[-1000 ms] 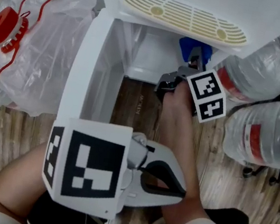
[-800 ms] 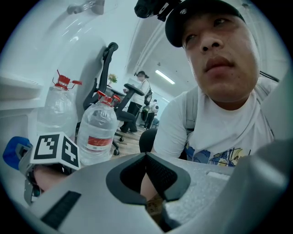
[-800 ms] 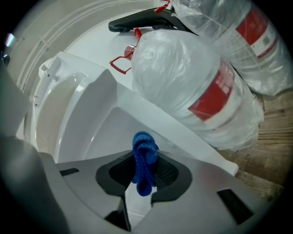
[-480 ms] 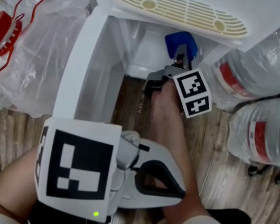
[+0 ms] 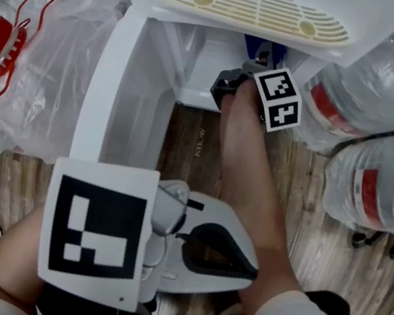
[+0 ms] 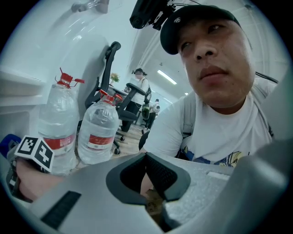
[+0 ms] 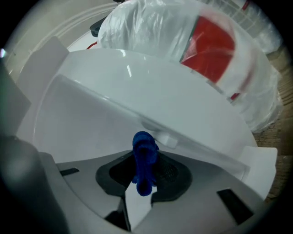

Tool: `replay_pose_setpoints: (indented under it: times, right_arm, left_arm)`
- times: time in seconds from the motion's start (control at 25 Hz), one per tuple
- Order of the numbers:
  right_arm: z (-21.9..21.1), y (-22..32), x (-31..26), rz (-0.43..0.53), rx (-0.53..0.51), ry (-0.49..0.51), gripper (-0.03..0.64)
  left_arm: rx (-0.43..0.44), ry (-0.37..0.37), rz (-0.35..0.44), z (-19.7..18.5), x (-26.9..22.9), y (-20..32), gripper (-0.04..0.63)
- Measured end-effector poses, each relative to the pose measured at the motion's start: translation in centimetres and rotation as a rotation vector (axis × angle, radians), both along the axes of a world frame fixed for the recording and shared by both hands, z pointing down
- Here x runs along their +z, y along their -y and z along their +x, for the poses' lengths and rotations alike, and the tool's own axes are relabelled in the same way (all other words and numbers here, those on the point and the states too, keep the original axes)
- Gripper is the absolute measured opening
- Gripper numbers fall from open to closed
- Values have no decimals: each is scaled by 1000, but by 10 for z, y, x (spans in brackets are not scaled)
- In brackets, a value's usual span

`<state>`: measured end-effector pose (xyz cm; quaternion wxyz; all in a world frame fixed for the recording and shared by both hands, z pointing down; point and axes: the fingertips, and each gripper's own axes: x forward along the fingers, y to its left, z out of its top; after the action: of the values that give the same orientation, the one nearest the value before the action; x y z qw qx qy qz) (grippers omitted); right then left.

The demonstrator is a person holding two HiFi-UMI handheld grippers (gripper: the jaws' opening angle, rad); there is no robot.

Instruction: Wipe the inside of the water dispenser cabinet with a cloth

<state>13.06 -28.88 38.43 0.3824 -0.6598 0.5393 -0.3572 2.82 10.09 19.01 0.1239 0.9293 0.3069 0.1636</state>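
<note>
The white dispenser cabinet [image 5: 110,85] stands open on the wood floor, its door swung out to the left. My right gripper [image 5: 261,60] reaches into the cabinet's upper right part and is shut on a blue cloth [image 5: 257,46]. In the right gripper view the bunched cloth [image 7: 144,157] sticks up between the jaws of the right gripper [image 7: 144,171], close to the cabinet's white inner wall [image 7: 91,114]. My left gripper [image 5: 209,250] is held low, near the body and away from the cabinet, pointing up. In the left gripper view, the left gripper [image 6: 147,170] has its jaws closed on nothing.
A cream slotted drip tray [image 5: 253,8] lies on top of the cabinet. Two large full water bottles [image 5: 373,184] [image 5: 362,76] lie at the right, close to the right arm. Empty bottles with red caps in a plastic bag [image 5: 42,50] fill the left side.
My right gripper has pushed the blue cloth deeper into the cabinet, so less cloth shows in the head view. The left gripper has drifted slightly left and down.
</note>
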Motion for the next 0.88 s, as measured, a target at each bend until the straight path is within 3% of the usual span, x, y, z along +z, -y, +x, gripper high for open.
replay_pose_setpoints:
  times: [0.64,0.88]
  right_arm:
    - [-7,-72,1,40,-8,46,89]
    - [-16,-66,22,7,-36,38,89]
  left_arm:
    - [-2,-12,6,0,-1,-1,3]
    - [6,-6,12,0,0,-1,3]
